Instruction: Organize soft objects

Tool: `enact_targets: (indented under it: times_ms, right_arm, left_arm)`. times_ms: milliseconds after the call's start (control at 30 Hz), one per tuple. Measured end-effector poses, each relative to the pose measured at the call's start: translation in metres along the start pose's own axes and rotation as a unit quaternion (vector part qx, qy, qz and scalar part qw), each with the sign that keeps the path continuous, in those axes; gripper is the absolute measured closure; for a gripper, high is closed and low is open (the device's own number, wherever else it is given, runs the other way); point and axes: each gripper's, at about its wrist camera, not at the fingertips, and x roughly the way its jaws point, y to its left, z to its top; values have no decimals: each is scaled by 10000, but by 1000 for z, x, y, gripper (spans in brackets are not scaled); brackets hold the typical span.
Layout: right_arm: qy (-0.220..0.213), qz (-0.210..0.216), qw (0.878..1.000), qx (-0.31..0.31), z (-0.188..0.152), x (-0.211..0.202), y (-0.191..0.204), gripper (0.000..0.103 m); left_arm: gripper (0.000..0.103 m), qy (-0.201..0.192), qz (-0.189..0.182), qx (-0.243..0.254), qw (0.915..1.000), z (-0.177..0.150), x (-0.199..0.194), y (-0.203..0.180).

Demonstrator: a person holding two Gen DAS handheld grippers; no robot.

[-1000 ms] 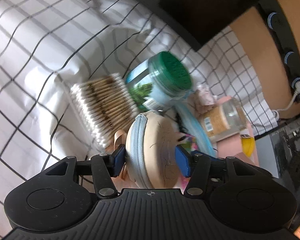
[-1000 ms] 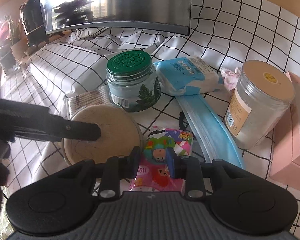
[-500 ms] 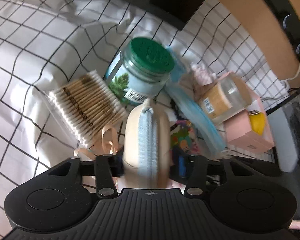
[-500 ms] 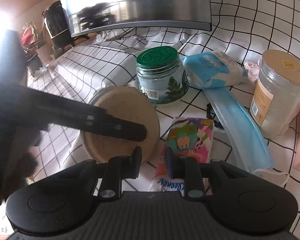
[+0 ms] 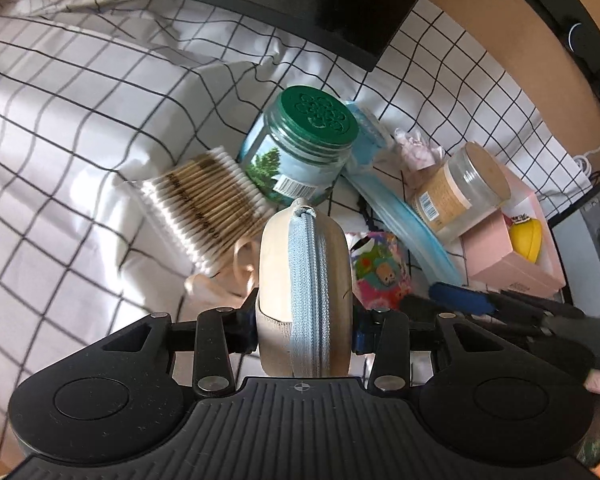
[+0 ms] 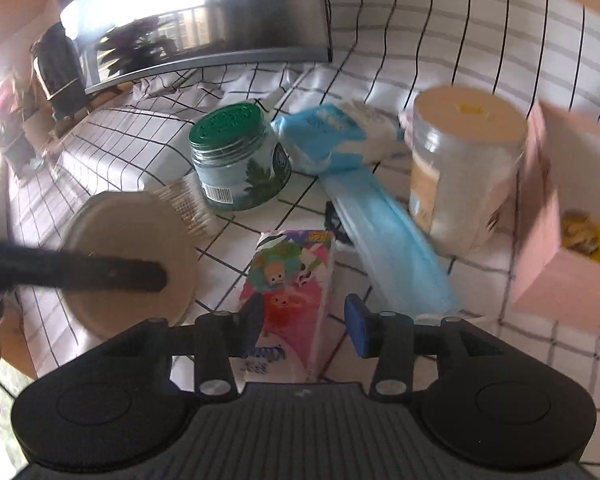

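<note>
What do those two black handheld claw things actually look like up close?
Both look alike. The left gripper and right gripper each have a matte black ribbed body flanked by two round housings with flat discs, black linkage bars with silver rivets, and two fingers ending in blue pads. A small white crosshair mark sits on the body's front edge.

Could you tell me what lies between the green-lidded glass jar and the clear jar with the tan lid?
A blue-and-white soft packet and a folded blue face mask, seen clearest in the right wrist view.

The round beige pouch [image 5: 304,280] with a blue zipper stands on edge, lifted above the cloth; the colourful tissue pack [image 6: 290,280] lies flat beside it.
</note>
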Motion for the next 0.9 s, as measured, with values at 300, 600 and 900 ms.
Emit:
enact_targets:
  times_ms: [300, 600, 900]
  right_arm:
    - [332, 11, 9994, -55, -1, 31, 23, 42]
    - [348, -617, 9931, -939, 2, 37, 60, 41]
    - [-112, -653, 9909, -1170, 7, 11, 58, 41]
  left_arm:
    - [59, -68, 330, -13, 9994, -12, -19, 14]
    - [58, 48, 300, -15, 9995, -17, -20, 26]
    - [58, 164, 143, 29, 9998, -17, -17, 27]
